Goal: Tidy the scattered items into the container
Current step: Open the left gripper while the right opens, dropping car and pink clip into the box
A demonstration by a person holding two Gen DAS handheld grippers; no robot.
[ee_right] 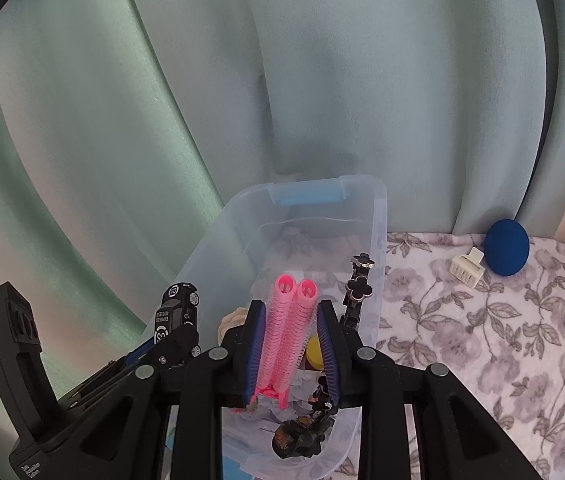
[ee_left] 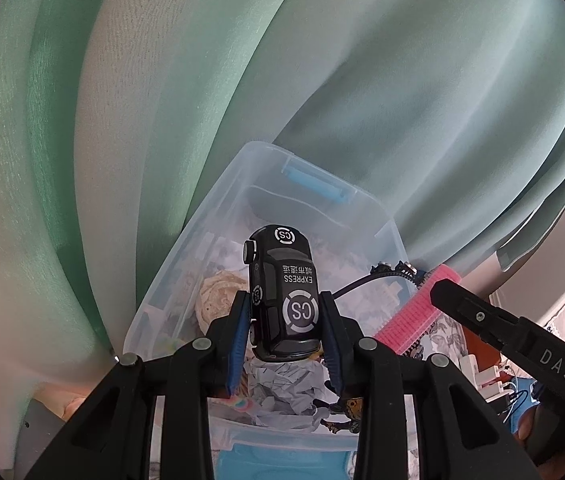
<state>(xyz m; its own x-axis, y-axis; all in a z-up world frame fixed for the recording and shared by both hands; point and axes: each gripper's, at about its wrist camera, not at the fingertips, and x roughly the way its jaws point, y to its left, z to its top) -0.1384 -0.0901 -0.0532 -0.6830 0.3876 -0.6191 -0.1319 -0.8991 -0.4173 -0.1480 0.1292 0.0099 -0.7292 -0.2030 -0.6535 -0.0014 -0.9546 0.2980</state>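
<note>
"Holding both loads over the clear plastic container (ee_right: 378,216) right now, is that correct?"

"Confirmed. The left gripper (ee_left: 284,328) is pinching the black toy car (ee_left: 282,292) across its sides, nose pointing away and up, body hanging above the crumpled paper (ee_left: 282,380) inside the bin. The right gripper (ee_right: 290,344) is carrying the pair of pink hair rollers (ee_right: 288,332) between its jaws; the left pad is pressing on them, while a thin gap seems to be showing at the right pad, so that hold looks loose."

"What is the correct procedure for the release?"

"Both items are sitting inside the rim line already, so I judge lowering to be the main concern. The car is hard and heavy for its size; it is best brought close to the paper before the jaws spread, otherwise it may bounce against the wall. The rollers are light and bristly; they may be clinging to a pad, so a full spread is advisable."

"Anything remaining outside?"

"The blue round pad (ee_right: 506,254) and the white hair clip (ee_right: 467,267) are lying on the floral cloth (ee_right: 482,340), well apart from the container."
</note>
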